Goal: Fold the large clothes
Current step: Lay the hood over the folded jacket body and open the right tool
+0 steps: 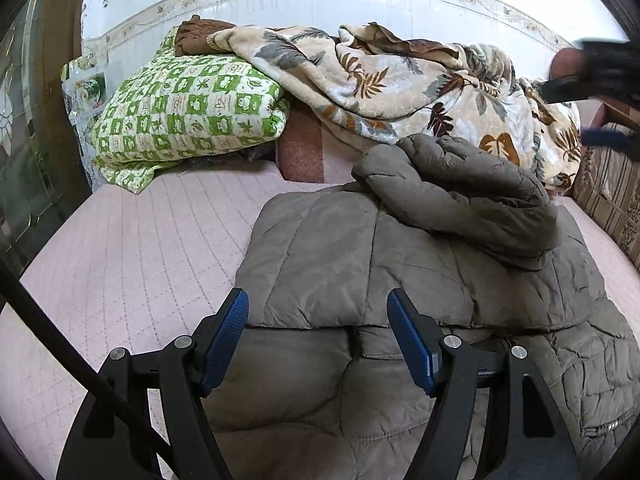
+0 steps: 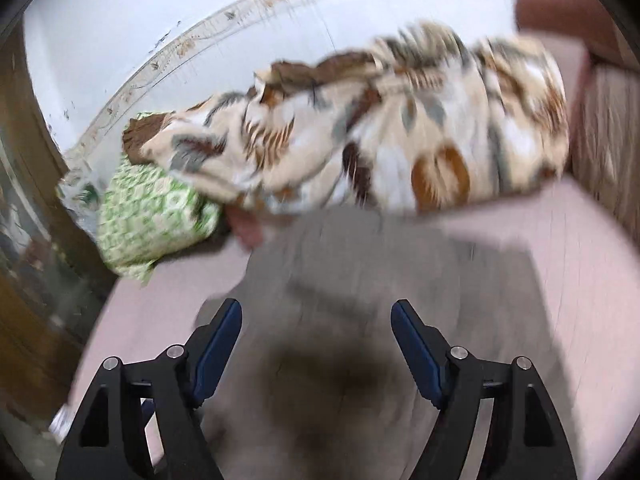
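Both the left gripper (image 1: 318, 306) and right gripper (image 2: 316, 316) hang spread wide over the grey puffer jacket (image 1: 400, 264) (right view blurred) on the pink mattress (image 1: 140, 248).

Grey-brown puffer jacket (image 1: 400, 264) lies partly folded, sleeve bunched on top.

I see a grey-brown quilted puffer jacket (image 1: 400, 248) on a pale pink quilted bed cover (image 1: 132, 248). Behind it I make out a cream blanket with brown and grey leaf print (image 1: 400, 76) and a green-and-white checked pillow (image 1: 188, 112). My left gripper (image 1: 318, 300) has blue-padded black fingers (image 1: 226, 336).
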`<state>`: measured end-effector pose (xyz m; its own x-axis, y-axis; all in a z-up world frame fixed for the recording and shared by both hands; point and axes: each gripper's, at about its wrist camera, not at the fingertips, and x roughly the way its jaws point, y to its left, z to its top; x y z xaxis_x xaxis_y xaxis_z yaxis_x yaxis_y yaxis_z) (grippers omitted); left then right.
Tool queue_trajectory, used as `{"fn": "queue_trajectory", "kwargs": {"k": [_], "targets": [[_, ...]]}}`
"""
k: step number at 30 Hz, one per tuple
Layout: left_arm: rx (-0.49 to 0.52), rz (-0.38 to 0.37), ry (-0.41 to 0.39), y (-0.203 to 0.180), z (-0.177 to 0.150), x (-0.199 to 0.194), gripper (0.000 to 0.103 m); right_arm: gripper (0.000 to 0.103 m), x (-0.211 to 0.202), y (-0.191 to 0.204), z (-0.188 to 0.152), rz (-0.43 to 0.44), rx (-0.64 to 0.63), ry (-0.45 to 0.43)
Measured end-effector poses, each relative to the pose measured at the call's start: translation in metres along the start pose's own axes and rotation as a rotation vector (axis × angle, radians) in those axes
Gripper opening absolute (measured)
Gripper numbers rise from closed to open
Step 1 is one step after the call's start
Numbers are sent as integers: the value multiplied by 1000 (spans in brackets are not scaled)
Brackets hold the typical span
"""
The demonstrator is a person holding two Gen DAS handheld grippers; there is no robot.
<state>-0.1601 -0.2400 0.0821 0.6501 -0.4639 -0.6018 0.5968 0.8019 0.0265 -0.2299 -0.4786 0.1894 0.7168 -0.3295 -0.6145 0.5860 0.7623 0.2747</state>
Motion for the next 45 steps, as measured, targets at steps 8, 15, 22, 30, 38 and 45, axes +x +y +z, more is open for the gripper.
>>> {"fn": "queue_trajectory", "kwargs": {"k": [8, 15, 22, 30, 38, 45], "targets": [[-4, 2, 6, 2, 3, 5, 71, 49, 125, -34, -24, -109, 25, 210], [-30, 1, 33, 9, 3, 10, 71, 49, 128, -20, -53, -168, -55, 219], [-56, 14, 44, 16, 2, 11, 71, 49, 88, 43, -50, -22, -166, 130], [-47, 11, 54, 17, 1, 13, 71, 50, 135, 65, -114, -30, -267, 299], [-58, 7, 51, 18, 2, 12, 71, 98, 44, 37, -65, -62, -273, 77], [-42, 15, 46, 14, 0, 12, 71, 98, 51, 5, -78, -156, -256, 167]]}}
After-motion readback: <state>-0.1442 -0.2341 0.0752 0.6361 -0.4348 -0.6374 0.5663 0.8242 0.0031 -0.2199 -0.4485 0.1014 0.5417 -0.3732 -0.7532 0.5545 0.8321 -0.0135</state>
